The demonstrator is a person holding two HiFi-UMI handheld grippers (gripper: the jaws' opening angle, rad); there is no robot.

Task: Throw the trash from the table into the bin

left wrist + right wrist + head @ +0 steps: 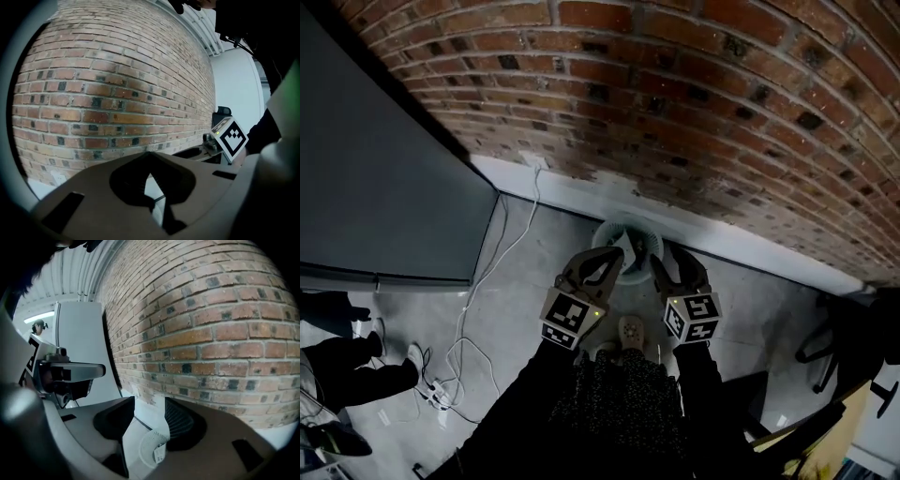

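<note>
Left gripper (149, 154): jaws closed tip to tip with nothing pinched; only a slit of floor shows behind the tips
Right gripper (150, 399): jaws standing apart, pads bare, no trash between them
Grippers to each other: side by side in front of the person's body, both pointing forward and a little down toward the wall; from the head view the left gripper (615, 255) and right gripper (673, 264) sit near each other
Bin (628, 236): white mesh, round, upright on the grey floor (534, 281) at the foot of the brick wall (675, 94), mouth facing up
Bin from the tools: ahead of and below both, lying between them; in the head view both sets of tips overlap its near rim, but height apart cannot be read
Line of the right gripper: the bin (151, 446) shows low in the gap between its jaws, so it points over the bin, not into it
Long axis: none to speak of, the bin being round; what matters is the upward mouth, reached from above
Nearer hand: about equal, neither clearly closer
Trash: none seen in either gripper; the bin's contents cannot be made out
Table: not in view
Likely step: both tools look empty at the bin, so more trash would call for turning away from the wall to the table
</note>
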